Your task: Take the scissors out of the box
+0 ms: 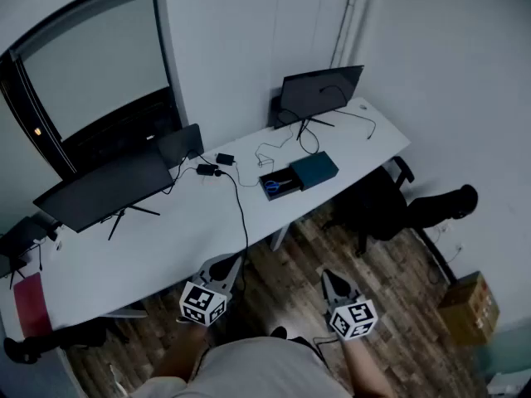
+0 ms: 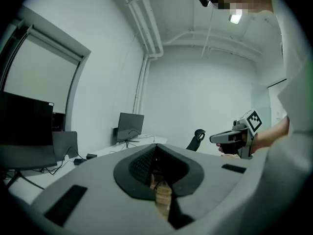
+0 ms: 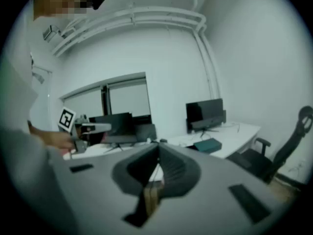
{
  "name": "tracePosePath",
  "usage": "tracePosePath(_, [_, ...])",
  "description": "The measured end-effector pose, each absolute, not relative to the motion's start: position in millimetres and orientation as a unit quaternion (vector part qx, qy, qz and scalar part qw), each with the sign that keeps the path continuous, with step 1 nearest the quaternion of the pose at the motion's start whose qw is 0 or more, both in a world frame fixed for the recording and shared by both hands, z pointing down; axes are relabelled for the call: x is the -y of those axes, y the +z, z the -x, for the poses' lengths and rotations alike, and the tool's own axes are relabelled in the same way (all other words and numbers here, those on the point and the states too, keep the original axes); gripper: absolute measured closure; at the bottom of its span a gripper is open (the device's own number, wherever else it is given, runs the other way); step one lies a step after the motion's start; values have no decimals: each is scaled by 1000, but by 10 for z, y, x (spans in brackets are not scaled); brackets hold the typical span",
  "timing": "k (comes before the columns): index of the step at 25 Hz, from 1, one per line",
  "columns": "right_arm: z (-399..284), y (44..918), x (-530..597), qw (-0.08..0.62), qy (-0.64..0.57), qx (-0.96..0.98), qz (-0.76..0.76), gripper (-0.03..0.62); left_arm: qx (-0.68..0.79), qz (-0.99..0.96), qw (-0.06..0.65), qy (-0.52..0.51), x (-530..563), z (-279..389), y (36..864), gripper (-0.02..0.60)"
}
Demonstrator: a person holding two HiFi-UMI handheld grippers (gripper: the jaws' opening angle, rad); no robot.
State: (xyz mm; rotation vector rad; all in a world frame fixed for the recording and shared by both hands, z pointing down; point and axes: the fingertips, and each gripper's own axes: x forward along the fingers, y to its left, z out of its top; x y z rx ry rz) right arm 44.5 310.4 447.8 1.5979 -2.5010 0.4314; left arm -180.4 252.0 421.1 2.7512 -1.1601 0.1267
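On the white desk (image 1: 166,239) lies an open black box (image 1: 288,177) with blue-handled scissors (image 1: 272,186) inside. Its teal lid (image 1: 315,169) rests against the box's right side, and the same lid (image 3: 208,144) shows far off in the right gripper view. Both grippers hang over the floor in front of the desk, well short of the box. My left gripper (image 1: 226,265) (image 2: 155,147) has its jaws together with nothing between them. My right gripper (image 1: 333,281) (image 3: 157,150) is likewise shut and empty. Each gripper sees the other, held level beside it.
Three dark monitors (image 1: 319,94) stand along the desk's back, with cables and a power brick (image 1: 207,169) between them. A black office chair (image 1: 377,206) sits by the desk's right end. A cardboard box (image 1: 470,305) is on the wooden floor at right.
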Motion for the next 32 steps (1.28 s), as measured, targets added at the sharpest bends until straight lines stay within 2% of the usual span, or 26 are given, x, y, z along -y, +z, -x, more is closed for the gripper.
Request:
tracePosePath(15, [-359, 4393, -3062, 54, 137, 832, -534, 560, 378, -922, 75, 43, -2504, 1872, 4216, 549])
tracePosePath(32, [164, 4455, -2871, 59, 130, 821, -552, 562, 342, -935, 73, 54, -2256, 2386, 4309, 549])
